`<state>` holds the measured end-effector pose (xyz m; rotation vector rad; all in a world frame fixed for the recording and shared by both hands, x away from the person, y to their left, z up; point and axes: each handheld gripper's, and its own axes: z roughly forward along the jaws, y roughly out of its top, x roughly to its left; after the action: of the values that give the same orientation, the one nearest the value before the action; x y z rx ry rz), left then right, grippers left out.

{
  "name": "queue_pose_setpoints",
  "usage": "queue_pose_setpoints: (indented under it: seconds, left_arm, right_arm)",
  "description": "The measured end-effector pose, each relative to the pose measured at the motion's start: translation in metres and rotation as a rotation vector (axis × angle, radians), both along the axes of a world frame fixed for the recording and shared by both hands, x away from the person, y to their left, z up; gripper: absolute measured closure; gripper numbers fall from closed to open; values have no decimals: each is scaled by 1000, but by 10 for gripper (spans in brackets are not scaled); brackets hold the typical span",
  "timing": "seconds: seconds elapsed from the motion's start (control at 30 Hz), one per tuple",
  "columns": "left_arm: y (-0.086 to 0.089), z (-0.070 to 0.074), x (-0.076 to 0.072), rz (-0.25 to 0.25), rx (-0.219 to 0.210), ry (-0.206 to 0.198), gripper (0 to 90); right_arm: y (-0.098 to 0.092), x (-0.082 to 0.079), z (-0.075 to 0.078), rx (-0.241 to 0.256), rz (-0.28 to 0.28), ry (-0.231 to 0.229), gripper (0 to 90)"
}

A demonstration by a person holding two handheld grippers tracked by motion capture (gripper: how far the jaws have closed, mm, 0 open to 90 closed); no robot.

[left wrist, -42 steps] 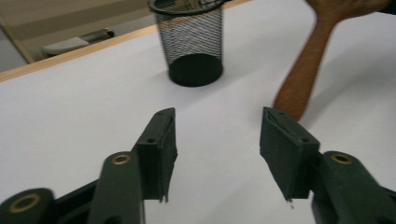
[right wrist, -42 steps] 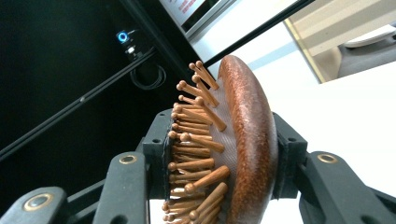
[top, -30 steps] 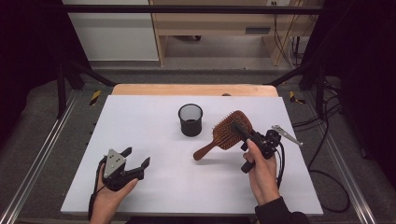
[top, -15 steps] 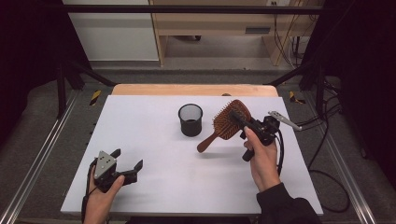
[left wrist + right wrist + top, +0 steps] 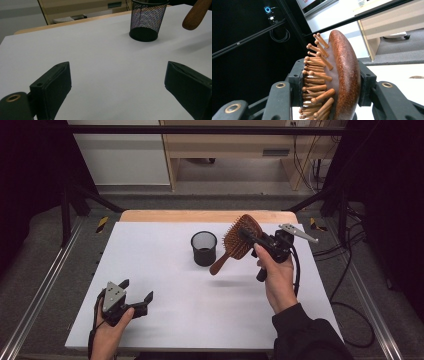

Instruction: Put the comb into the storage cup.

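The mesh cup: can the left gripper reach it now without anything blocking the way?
Probably yes. The left gripper is open and holds nothing, and only bare white table lies between it and the mesh cup. The hairbrush is lifted, to the cup's right.

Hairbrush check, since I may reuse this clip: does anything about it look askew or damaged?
Nothing looks damaged. The hairbrush hangs tilted above the table, clamped by its head in the right gripper, handle pointing down beside the mesh cup.
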<state>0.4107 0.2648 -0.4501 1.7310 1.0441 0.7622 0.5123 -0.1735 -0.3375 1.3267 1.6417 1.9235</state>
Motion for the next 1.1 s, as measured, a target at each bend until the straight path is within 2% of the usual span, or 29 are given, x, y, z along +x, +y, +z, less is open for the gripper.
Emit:
queue_pose_setpoints:
  seconds: [0.1, 0.23, 0.77, 1.1]
  left_arm:
    - [1, 2, -1, -3, -20, -22, 74]
    - [2, 4, -2, 1, -26, -49, 69]
    - [3, 3, -1, 8, -27, -50, 67]
    - [4, 3, 0, 16, -36, -61, 60]
  right_arm:
    - [-1, 1, 8, -7, -4, -10, 519]
    - [-4, 2, 17, -13, -11, -23, 519]
    - [-9, 15, 50, 3, -44, -60, 519]
    - [-2, 26, 65, 20, -50, -72, 518]
